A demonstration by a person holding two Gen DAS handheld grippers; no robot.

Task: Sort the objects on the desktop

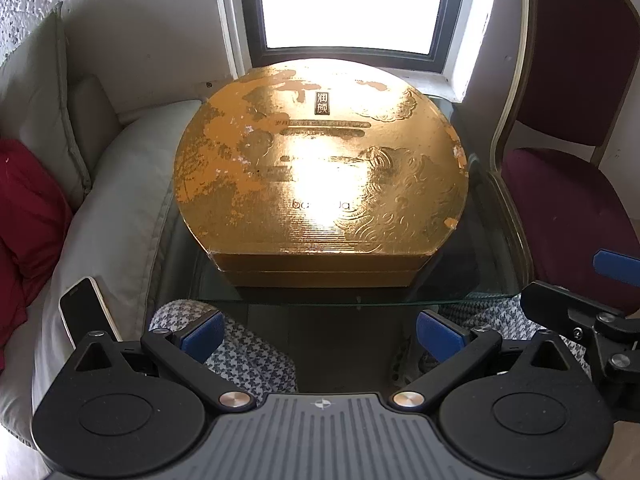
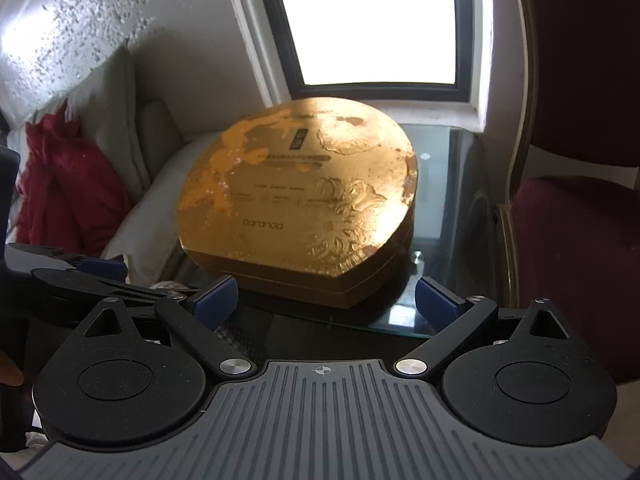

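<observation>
A: Where is the gold box [image 1: 320,168] sitting?

B: It is lying flat on the glass table [image 1: 492,256], lid on, taking up most of the top, under the window [image 1: 352,0]. Nothing else is showing on the glass, so whether sorting is ahead or already over, I cannot tell.

A: And the tools?

B: The left gripper [image 1: 320,330] is hanging just short of the table's near edge, fingers spread wide and holding nothing. The right gripper [image 2: 326,300] is doing the same beside it, wide open and empty, with its fingers framing the box's near wall.

A: How is the box going to handle?

B: I am guessing stiff card with a foil skin, light unless it is full, and slick on top. The foil is already flaking in patches, so scuffing is a risk. It is looking too broad for one gripper to span; a pinch on the side wall near the lid seam, one tool on each side, seems the safest hold.

A: Which way is it pointing?

B: Its straight side is facing the grippers and the rounded end is facing the window. The print is reading upright from here. It is nearly as wide as deep, so the long axis is hardly marked.

A: Anything off the table?

B: A phone [image 1: 86,308] is lying on the pale cushion [image 1: 120,208] at left, and a dark red chair [image 1: 572,200] is standing at right.
</observation>
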